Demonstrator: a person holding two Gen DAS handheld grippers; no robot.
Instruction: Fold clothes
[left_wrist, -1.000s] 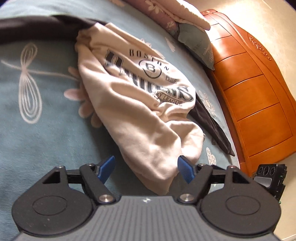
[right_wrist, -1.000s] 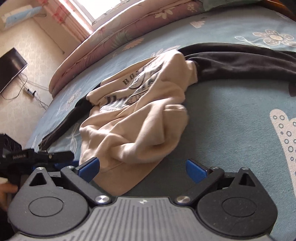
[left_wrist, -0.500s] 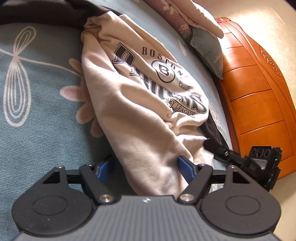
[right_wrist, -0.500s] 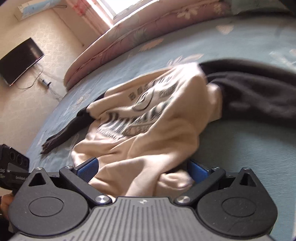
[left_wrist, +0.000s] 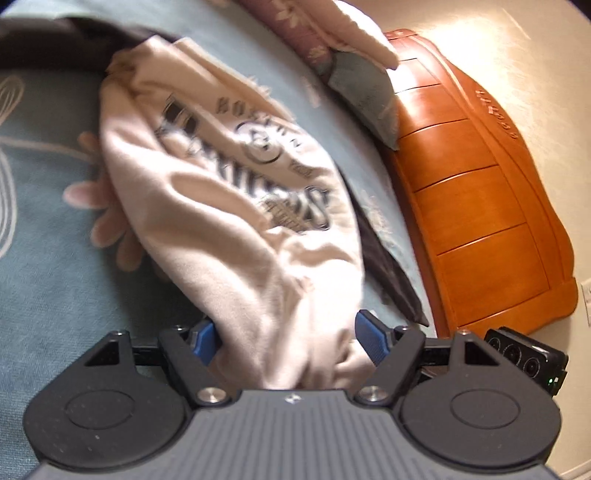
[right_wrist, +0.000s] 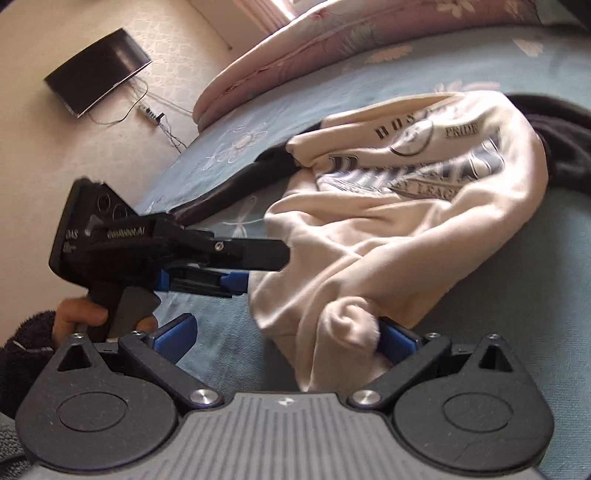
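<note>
In the left wrist view, we held our left gripper (left_wrist: 286, 334) tilted down, its blue pads standing wide with the cream sweatshirt (left_wrist: 236, 206) bunched between them at lower centre on the blue bedspread (left_wrist: 48, 280). In the right wrist view, a hand (right_wrist: 79, 314) at lower left gripped that tool; our right gripper (right_wrist: 286, 338) gaped wide, cloth against its right pad.
</note>
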